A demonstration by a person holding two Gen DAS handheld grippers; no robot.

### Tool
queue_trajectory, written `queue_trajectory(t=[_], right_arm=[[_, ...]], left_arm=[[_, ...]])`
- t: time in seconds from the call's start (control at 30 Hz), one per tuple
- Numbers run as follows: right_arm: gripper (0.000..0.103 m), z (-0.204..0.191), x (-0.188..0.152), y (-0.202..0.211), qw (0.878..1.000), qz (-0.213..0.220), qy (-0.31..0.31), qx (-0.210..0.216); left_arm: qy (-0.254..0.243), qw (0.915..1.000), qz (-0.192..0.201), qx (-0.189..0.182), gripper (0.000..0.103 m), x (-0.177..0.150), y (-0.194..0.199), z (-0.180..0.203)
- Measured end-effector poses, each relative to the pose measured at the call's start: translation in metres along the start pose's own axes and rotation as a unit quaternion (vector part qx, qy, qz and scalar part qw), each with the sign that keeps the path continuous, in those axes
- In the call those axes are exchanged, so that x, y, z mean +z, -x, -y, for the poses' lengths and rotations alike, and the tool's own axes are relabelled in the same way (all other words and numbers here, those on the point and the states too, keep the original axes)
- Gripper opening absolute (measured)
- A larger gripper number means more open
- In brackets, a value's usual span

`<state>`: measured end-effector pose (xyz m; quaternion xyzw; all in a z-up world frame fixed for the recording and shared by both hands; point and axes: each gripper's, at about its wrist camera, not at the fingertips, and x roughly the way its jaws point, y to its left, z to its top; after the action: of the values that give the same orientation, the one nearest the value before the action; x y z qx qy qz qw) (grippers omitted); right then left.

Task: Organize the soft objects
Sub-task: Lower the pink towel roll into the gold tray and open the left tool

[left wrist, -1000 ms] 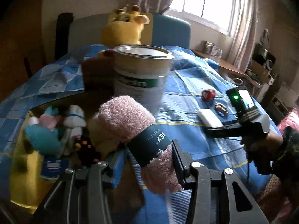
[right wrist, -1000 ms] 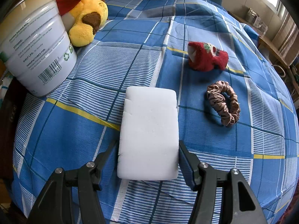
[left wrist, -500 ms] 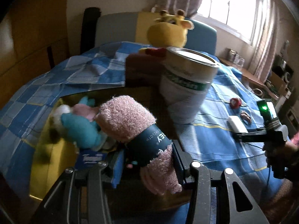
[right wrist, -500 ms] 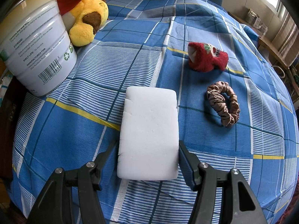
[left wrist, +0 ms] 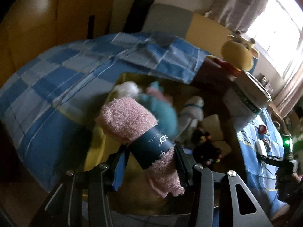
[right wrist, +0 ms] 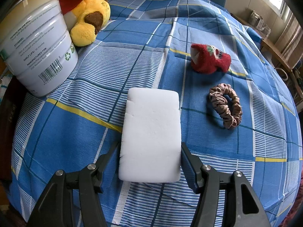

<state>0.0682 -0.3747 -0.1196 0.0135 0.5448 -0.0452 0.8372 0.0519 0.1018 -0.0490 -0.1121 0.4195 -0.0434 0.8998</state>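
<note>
My left gripper (left wrist: 149, 149) is shut on a rolled pink washcloth (left wrist: 126, 119) with a dark paper band. It hangs over the near-left part of a yellow box (left wrist: 96, 138) that holds a teal plush (left wrist: 162, 113), a white plush (left wrist: 191, 111) and other soft toys. In the right wrist view a white sponge block (right wrist: 151, 136) lies flat on the blue checked bedspread (right wrist: 217, 151). My right gripper (right wrist: 150, 148) straddles its near end, with both pads against its long sides. A red plush piece (right wrist: 210, 60) and a brown satin scrunchie (right wrist: 226, 106) lie to its right.
A large white tin (right wrist: 39, 51) stands at the bed's left, next to the box, with a yellow plush animal (right wrist: 87, 13) behind it. Wooden furniture and a window sill with jars line the right side. The left wrist view is blurred.
The left gripper has swung left with the washcloth and rolled, from in front of the tin to above the yellow box. The right gripper and the sponge have not moved.
</note>
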Motion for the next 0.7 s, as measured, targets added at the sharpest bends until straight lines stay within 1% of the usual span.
queue_trajectory(t=[0.13,0.23,0.3,0.37,0.47,0.53,0.7], right_arm=[[0.062,0.0,0.0,0.0,1.0,0.0,0.003,-0.003],[0.062,-0.002,0.0,0.0,1.0,0.001,0.003,-0.004],[0.062,-0.002,0.0,0.0,1.0,0.001,0.004,-0.004],[0.062,-0.002,0.0,0.0,1.0,0.001,0.003,-0.004],[0.062,-0.002,0.0,0.0,1.0,0.001,0.004,-0.004],[0.062,-0.002,0.0,0.0,1.0,0.0,0.003,-0.004],[0.062,-0.002,0.0,0.0,1.0,0.001,0.003,-0.005]], left_arm=[[0.01,0.9998,-0.014,0.008,0.047,-0.006,-0.008,-0.009],[-0.003,0.9996,-0.025,0.012,0.049,-0.008,-0.019,-0.004],[-0.003,0.9994,-0.03,0.015,0.049,-0.008,-0.024,-0.003],[-0.009,0.9992,-0.034,0.022,0.057,-0.009,-0.028,-0.001],[-0.025,0.9989,-0.023,0.032,0.062,-0.009,-0.026,0.003],[-0.037,0.9984,-0.012,0.041,0.063,-0.008,-0.023,0.006],[-0.063,0.9956,0.015,0.067,0.063,-0.007,-0.012,0.015]])
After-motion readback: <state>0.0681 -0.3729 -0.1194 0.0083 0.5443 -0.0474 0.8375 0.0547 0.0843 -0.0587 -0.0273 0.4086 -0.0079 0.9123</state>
